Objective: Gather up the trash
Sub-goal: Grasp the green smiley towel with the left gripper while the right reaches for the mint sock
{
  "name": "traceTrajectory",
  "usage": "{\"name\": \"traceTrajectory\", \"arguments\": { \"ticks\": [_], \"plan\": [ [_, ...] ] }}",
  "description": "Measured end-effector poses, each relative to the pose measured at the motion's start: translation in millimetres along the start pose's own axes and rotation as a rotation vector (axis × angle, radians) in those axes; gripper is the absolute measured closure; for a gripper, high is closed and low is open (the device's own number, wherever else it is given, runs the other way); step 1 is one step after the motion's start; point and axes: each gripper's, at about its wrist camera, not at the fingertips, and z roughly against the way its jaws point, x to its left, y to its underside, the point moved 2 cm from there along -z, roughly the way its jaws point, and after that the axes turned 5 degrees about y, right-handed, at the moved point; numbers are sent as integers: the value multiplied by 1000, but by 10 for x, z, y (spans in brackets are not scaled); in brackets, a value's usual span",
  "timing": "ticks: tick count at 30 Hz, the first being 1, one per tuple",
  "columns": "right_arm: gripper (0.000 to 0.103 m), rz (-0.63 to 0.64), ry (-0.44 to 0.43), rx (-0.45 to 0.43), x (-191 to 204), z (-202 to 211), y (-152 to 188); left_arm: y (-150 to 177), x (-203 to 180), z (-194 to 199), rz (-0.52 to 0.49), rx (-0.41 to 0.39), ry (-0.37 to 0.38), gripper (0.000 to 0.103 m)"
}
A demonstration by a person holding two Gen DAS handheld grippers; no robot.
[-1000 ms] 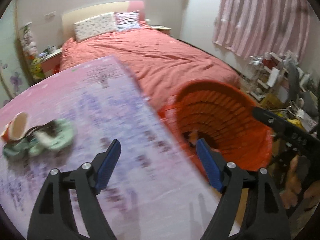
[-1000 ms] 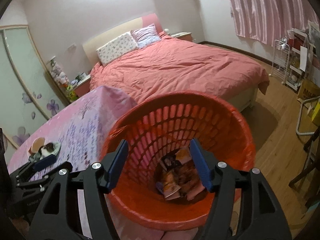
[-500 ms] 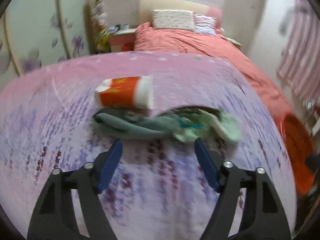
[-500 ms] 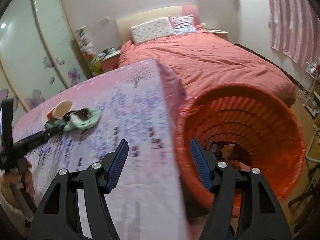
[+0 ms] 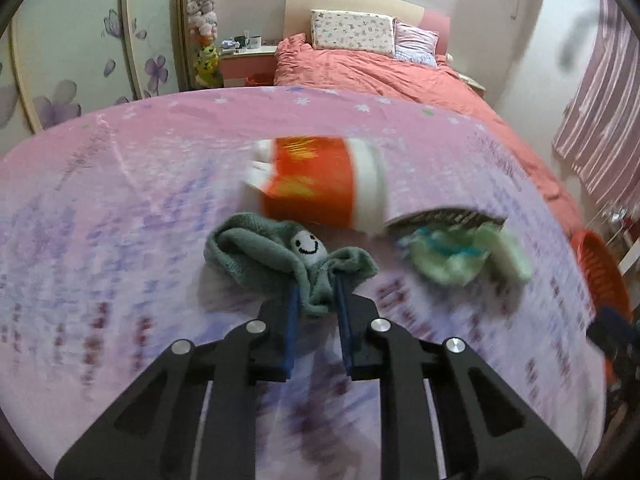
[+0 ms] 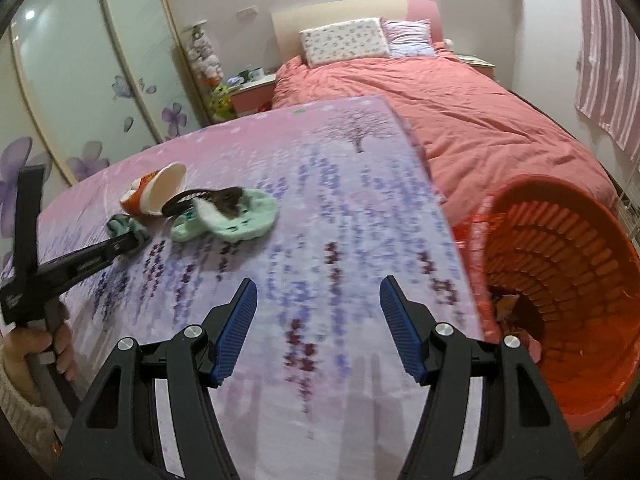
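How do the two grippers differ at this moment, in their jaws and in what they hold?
The left gripper has its jaws nearly together, pinching the grey-green smiley sock; they have just been closing on it. The right gripper has wide-apart jaws with nothing between them. The left gripper is at the clutter by the paper cup; the right gripper is over bare tablecloth, nearer the orange basket. Both have blue pads.

Your path across the near bench (image 6: 320,240) is open; cup (image 6: 160,192) and socks (image 6: 236,216) crowd the far-left corner.
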Motion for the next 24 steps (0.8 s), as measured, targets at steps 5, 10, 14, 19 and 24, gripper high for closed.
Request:
{"name": "traceTrajectory", "arguments": {
  "ticks": [5,10,14,19,24],
  "plan": [
    [39,23,-29,10,251,-124,-58,144,304,156,-26,-3,-59,69],
    [39,35,-36,15,470,-306,-175,183,381,124,-27,1,-57,63],
    [44,50,-35,30,618,-448,-241,177,370,104,-24,5,-62,61],
    [44,19,-70,-12,674,-397,-364,194,389,96,-23,5,-59,60],
    [47,-5,-31,-40,652,-454,-565,191,378,79,-24,6,-58,60]
  ]
}}
